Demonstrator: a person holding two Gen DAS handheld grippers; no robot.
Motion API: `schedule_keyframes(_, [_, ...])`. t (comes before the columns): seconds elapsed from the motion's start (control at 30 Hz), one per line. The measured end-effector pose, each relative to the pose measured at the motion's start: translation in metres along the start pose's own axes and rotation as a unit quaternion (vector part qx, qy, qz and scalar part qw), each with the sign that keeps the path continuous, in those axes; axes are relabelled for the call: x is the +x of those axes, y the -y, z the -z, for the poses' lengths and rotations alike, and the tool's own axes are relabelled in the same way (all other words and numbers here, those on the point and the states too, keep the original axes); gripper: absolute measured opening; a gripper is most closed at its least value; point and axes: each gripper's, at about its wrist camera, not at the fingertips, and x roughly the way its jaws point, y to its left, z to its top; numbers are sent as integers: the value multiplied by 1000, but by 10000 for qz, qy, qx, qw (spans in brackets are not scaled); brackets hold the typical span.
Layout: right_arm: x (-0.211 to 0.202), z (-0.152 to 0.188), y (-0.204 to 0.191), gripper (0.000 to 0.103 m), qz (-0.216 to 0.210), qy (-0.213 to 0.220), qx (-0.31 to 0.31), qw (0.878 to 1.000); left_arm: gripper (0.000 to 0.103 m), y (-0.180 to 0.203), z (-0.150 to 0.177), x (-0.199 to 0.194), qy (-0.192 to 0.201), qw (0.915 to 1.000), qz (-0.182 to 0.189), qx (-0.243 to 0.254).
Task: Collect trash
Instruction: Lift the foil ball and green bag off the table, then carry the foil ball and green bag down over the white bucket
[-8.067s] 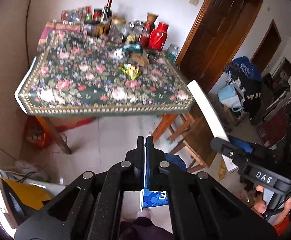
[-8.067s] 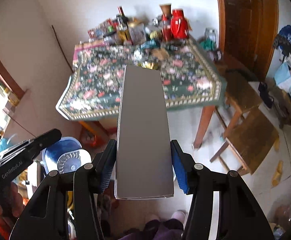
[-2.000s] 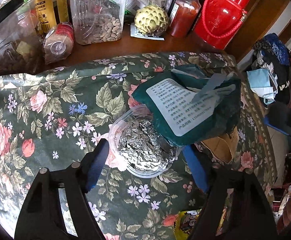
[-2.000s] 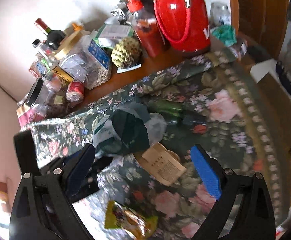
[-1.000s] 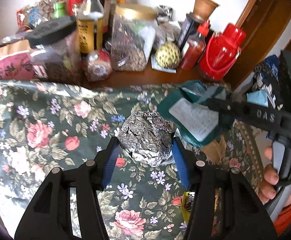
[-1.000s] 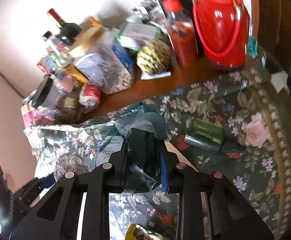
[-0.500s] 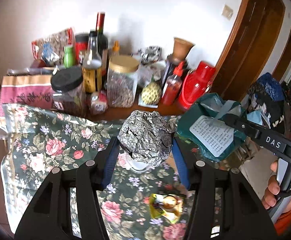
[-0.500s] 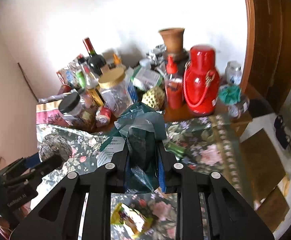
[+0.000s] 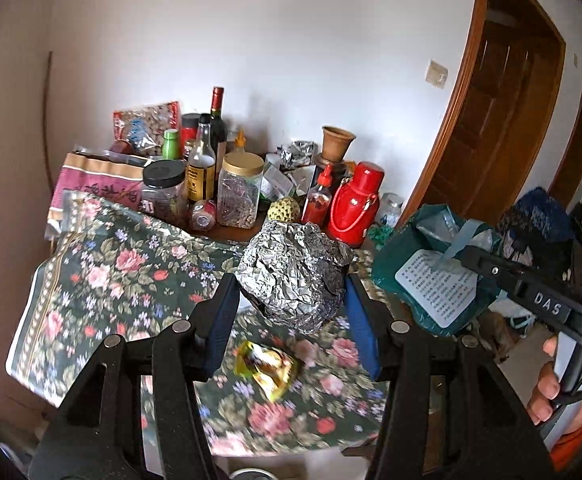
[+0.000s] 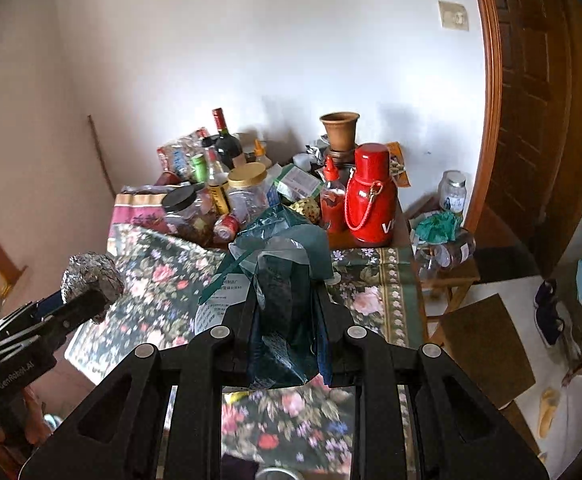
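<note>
Foil ball (image 9: 296,277) clamped in left jaws, green bag (image 10: 287,280) in right, above floral table (image 9: 103,280).

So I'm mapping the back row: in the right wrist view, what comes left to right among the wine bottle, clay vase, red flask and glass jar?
Wine bottle → clay vase → red flask → glass jar.
</note>
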Motion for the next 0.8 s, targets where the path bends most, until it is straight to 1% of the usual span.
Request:
schedule_keyframes(0.1, [-20,6,-5,20,-43,87,-127,9999,51,7,6,-27,141,9999,-22,-43])
schedule_keyframes(0.23, [-44,14,-14,20,-132,207,-180,9995,51,13,13,-61,339,9994,-54,22])
schedule_keyframes(0.43, [-76,33,-34,20,-133,365,-184,9991,51,11,24,-109,581,9982,86,153])
schedule_keyframes(0.63, [-108,61,-67,20,2,446,-89,9990,51,-8,50,-154,559,9975,308,307])
schedule_keyframes(0.8, [-138,102,-101,20,170,446,55,9988,51,-35,84,-197,429,9975,397,391])
